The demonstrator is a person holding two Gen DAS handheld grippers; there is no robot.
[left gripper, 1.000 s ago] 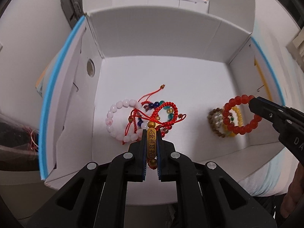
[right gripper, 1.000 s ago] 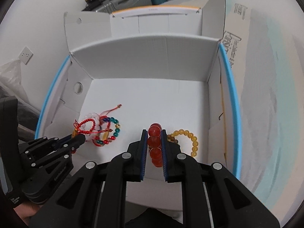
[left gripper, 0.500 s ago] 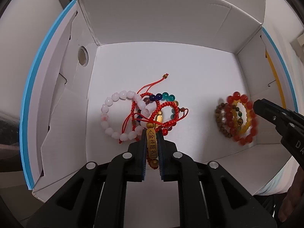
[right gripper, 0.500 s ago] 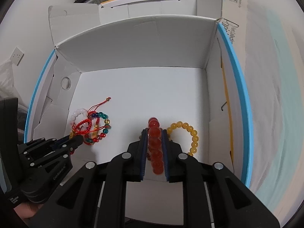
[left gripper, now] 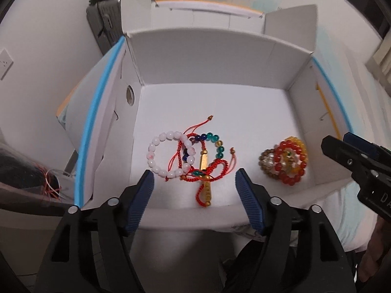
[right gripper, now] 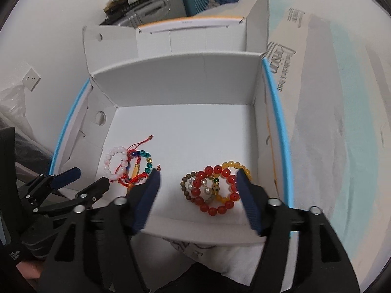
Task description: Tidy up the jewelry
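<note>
A white cardboard box (left gripper: 210,56) holds two heaps of bracelets. On its left lie a pink bead bracelet (left gripper: 156,156), a multicoloured bead bracelet (left gripper: 215,141) and a red cord bracelet with a gold charm (left gripper: 206,190). On its right lie a red bead bracelet (right gripper: 210,195), a yellow one (right gripper: 234,166) and a brown one (right gripper: 184,185). My left gripper (left gripper: 194,190) is open and empty, just over the near wall above the gold charm. My right gripper (right gripper: 198,190) is open and empty, astride the red bead bracelet.
The box has blue-edged side flaps (left gripper: 97,112) and a raised back flap (right gripper: 195,36). Suitcases (right gripper: 156,2) stand behind it by a white wall. A plastic bag with red cords (left gripper: 29,178) lies left of the box. Pale bedding (right gripper: 342,146) lies to the right.
Both grippers opened and pulled back toward me. The gold-charm cord bracelet dropped onto the left heap and the red bead bracelet onto the right heap.
</note>
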